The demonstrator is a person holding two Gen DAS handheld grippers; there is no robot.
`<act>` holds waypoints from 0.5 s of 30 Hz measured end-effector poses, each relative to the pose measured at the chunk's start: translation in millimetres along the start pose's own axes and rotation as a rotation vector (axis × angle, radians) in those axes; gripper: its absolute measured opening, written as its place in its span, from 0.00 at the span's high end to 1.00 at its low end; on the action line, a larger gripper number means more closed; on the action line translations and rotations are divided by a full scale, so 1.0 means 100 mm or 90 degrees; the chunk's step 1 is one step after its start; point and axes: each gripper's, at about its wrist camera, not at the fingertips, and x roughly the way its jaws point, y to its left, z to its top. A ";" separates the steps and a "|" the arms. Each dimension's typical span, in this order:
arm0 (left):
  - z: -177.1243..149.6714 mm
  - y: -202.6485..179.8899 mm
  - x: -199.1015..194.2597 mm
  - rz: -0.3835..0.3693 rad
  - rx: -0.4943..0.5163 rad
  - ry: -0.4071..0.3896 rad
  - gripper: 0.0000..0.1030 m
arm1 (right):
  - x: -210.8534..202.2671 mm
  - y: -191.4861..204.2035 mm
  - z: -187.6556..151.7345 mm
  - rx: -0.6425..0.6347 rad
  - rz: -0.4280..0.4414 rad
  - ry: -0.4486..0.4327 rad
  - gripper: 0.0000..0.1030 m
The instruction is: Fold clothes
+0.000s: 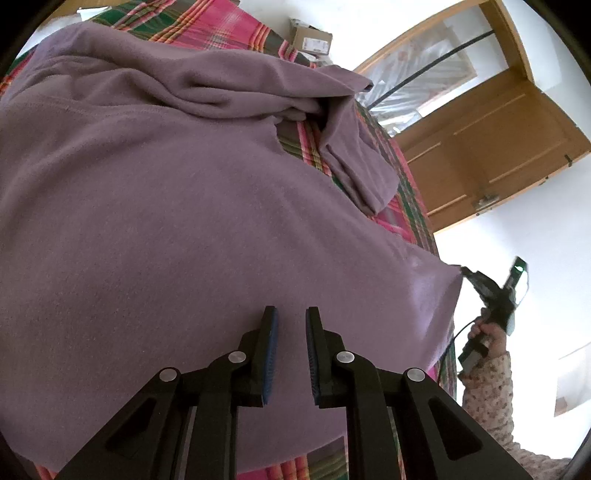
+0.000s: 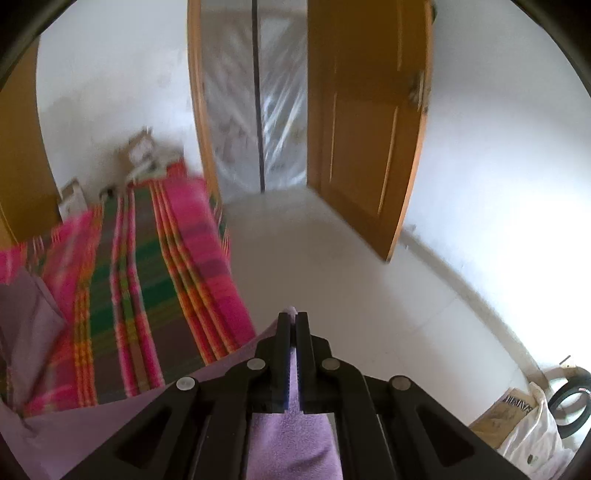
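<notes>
A large mauve fleece garment (image 1: 155,206) lies spread over the plaid bed (image 1: 207,29), one sleeve (image 1: 354,155) bunched and trailing toward the right edge. My left gripper (image 1: 291,314) hovers over the garment's near part, open, with nothing between its blue pads. In the left wrist view my right gripper (image 1: 463,272) pulls the garment's right corner off the bed edge, a hand (image 1: 487,330) holding it. In the right wrist view my right gripper (image 2: 293,317) is shut on a fold of the mauve fabric (image 2: 291,435), which runs back to the left over the bed (image 2: 140,277).
An open wooden door (image 2: 365,140) and a doorway hung with plastic sheeting (image 2: 258,110) lie beyond the bed. Cardboard boxes (image 1: 310,37) sit at the bed's far end. Pale floor (image 2: 351,266) runs right of the bed; a bag and a tyre-like ring (image 2: 569,398) sit at right.
</notes>
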 end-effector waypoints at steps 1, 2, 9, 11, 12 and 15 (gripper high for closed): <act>0.00 0.00 0.00 -0.001 -0.001 0.000 0.85 | -0.07 0.00 0.02 -0.008 0.000 -0.012 0.98; 0.00 0.00 0.01 -0.002 -0.001 -0.001 0.85 | -0.08 0.01 0.05 -0.021 -0.006 -0.017 0.98; -0.02 0.01 -0.01 -0.008 -0.003 -0.002 0.85 | 0.31 0.08 -0.03 -0.041 -0.031 0.060 0.98; -0.03 0.01 -0.01 -0.007 -0.002 -0.001 0.85 | 0.41 0.06 -0.07 -0.036 -0.035 0.094 0.97; -0.03 0.01 -0.01 -0.006 -0.001 -0.001 0.85 | 0.45 0.05 -0.10 -0.032 -0.036 0.111 0.97; -0.02 0.00 -0.01 -0.005 0.001 -0.001 0.85 | 0.42 0.01 -0.09 -0.015 -0.062 0.105 0.97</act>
